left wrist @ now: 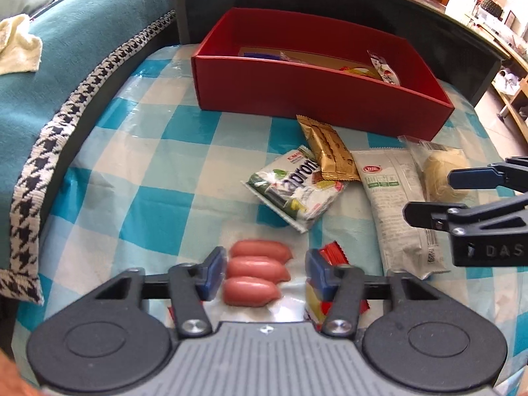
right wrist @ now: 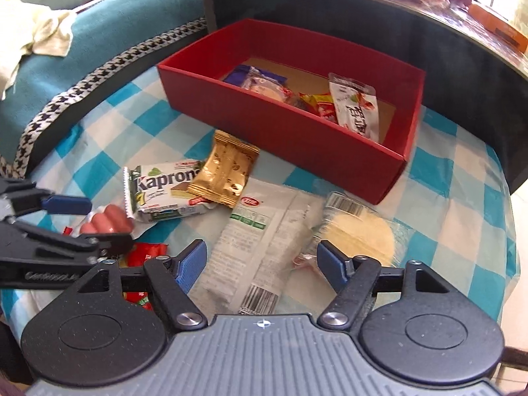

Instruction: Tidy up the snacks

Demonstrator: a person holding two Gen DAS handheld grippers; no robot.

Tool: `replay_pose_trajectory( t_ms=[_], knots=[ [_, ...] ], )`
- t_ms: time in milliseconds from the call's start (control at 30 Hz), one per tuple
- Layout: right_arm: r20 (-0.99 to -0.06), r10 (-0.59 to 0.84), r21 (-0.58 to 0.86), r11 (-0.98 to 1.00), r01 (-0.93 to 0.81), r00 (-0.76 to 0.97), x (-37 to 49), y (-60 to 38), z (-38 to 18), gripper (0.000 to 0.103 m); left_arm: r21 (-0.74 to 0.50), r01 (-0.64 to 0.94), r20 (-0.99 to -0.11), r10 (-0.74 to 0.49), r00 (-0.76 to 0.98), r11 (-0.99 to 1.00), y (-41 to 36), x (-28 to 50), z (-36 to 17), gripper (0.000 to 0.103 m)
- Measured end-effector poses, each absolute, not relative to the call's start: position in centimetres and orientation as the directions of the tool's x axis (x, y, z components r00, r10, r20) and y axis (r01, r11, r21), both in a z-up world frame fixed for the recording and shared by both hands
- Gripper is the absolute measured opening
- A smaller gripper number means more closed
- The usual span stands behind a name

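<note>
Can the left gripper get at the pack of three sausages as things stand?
Probably yes: the left gripper already straddles the sausage pack, fingers on either side, nothing lying over it.

A red box [right wrist: 297,132] stands open at the back of the checked tabletop [left wrist: 165,181], with a few wrapped snacks lying inside. In front of it lie a gold packet [right wrist: 224,171] overlapping a white wafer pack [right wrist: 158,194], a long white pouch [right wrist: 260,241], a clear-wrapped pale cake [right wrist: 359,231] and a sausage pack [left wrist: 257,274]
</note>
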State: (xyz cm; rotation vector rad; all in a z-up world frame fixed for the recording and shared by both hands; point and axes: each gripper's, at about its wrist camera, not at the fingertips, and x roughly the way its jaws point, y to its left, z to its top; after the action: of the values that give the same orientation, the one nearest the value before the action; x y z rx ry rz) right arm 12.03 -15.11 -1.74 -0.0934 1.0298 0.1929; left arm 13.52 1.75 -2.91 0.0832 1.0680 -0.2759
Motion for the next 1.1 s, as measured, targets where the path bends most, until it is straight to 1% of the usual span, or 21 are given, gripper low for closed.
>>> replay_pose_trajectory(
  t_ms=[33,100,133,200,267,333,367,400,433,467,500,533,600,633,667,800,867,933,1000,1067,1100],
  knots=[
    [-0.860,0.112,0.008,0.978,-0.206,0.497,12.1,-15.0,-1.9,0.082,-0.067,0.270,-0.868,-0.189,0.460,0.961,1.7,13.3,-2.7,0.071],
    [-0.859,0.101,-0.013,0.976,-0.217,0.502,12.0,-14.3,-2.2,0.089,-0.063,0.282,-0.868,-0.193,0.458,0.957,1.4,13.2,-2.5,0.068],
    [-0.859,0.093,-0.029,0.973,-0.229,0.503,12.0,-13.8,-2.5,0.092,-0.054,0.288,-0.869,-0.187,0.458,0.956,1.3,13.2,-2.6,0.068],
    [-0.855,0.068,-0.067,0.969,-0.240,0.514,12.1,-13.1,-2.7,0.092,-0.003,0.294,-0.868,-0.148,0.474,0.956,1.0,13.3,-2.8,0.068],
    [-0.852,0.052,-0.094,0.963,-0.251,0.520,12.5,-12.4,-3.0,0.092,0.019,0.298,-0.872,-0.130,0.472,0.954,0.8,13.5,-3.2,0.078],
    [-0.847,0.025,-0.135,0.956,-0.262,0.531,13.0,-11.6,-3.8,0.092,0.002,0.280,-0.882,-0.130,0.453,0.960,1.1,13.8,-3.7,0.089],
    [-0.846,0.004,-0.172,0.944,-0.280,0.533,13.1,-10.9,-4.3,0.091,-0.009,0.278,-0.884,-0.137,0.446,0.961,1.3,13.9,-3.7,0.091],
    [-0.844,-0.011,-0.201,0.933,-0.298,0.536,13.0,-10.4,-4.5,0.086,-0.018,0.276,-0.890,-0.141,0.434,0.961,1.5,13.9,-3.6,0.093],
    [-0.842,-0.016,-0.226,0.918,-0.326,0.539,12.7,-10.0,-4.6,0.063,-0.023,0.274,-0.893,-0.143,0.426,0.961,1.7,13.9,-3.6,0.093],
    [-0.848,-0.002,-0.219,0.911,-0.348,0.529,12.5,-9.9,-4.6,0.050,-0.023,0.273,-0.894,-0.141,0.424,0.962,1.9,13.9,-3.7,0.094],
    [-0.853,0.015,-0.198,0.915,-0.351,0.521,12.4,-10.1,-4.4,0.045,-0.020,0.270,-0.896,-0.137,0.422,0.963,2.1,13.9,-3.8,0.096],
    [-0.852,0.024,-0.195,0.913,-0.359,0.523,12.2,-10.3,-4.2,0.036,-0.020,0.267,-0.899,-0.134,0.417,0.963,2.3,14.0,-4.0,0.096],
    [-0.850,0.041,-0.181,0.913,-0.364,0.525,11.8,-11.0,-3.6,0.023,-0.028,0.259,-0.901,-0.136,0.411,0.966,2.5,14.1,-4.1,0.098],
    [-0.853,0.056,-0.160,0.918,-0.362,0.519,11.6,-11.5,-3.3,0.018,-0.031,0.261,-0.902,-0.140,0.409,0.965,2.5,14.1,-4.1,0.098],
    [-0.856,0.074,-0.134,0.924,-0.359,0.511,11.5,-12.0,-3.0,0.017,-0.031,0.271,-0.902,-0.144,0.407,0.962,2.3,14.2,-4.1,0.098],
    [-0.859,0.144,-0.034,0.942,-0.334,0.492,11.0,-14.2,-1.8,0.017,0.005,0.321,-0.903,-0.133,0.409,0.947,1.0,14.2,-4.2,0.101],
    [-0.854,0.142,-0.038,0.942,-0.333,0.501,10.7,-14.9,-1.2,0.017,0.017,0.341,-0.901,-0.133,0.413,0.940,0.6,14.3,-4.5,0.103],
    [-0.852,0.145,-0.035,0.943,-0.331,0.503,10.5,-15.5,-0.8,0.018,0.010,0.355,-0.902,-0.145,0.407,0.935,0.3,14.2,-4.3,0.100],
    [-0.868,0.148,-0.031,0.937,-0.349,0.474,10.5,-15.7,-0.8,0.026,0.021,0.373,-0.902,-0.143,0.408,0.928,0.1,13.9,-4.1,0.100],
    [-0.857,0.137,-0.043,0.942,-0.334,0.497,10.6,-15.7,-1.2,0.046,0.036,0.380,-0.899,-0.136,0.416,0.924,-0.2,13.9,-4.1,0.100],
    [-0.862,0.129,-0.046,0.943,-0.329,0.490,10.9,-15.5,-1.5,0.064,0.034,0.378,-0.900,-0.137,0.415,0.925,-0.2,14.1,-4.2,0.101]
  ],
)
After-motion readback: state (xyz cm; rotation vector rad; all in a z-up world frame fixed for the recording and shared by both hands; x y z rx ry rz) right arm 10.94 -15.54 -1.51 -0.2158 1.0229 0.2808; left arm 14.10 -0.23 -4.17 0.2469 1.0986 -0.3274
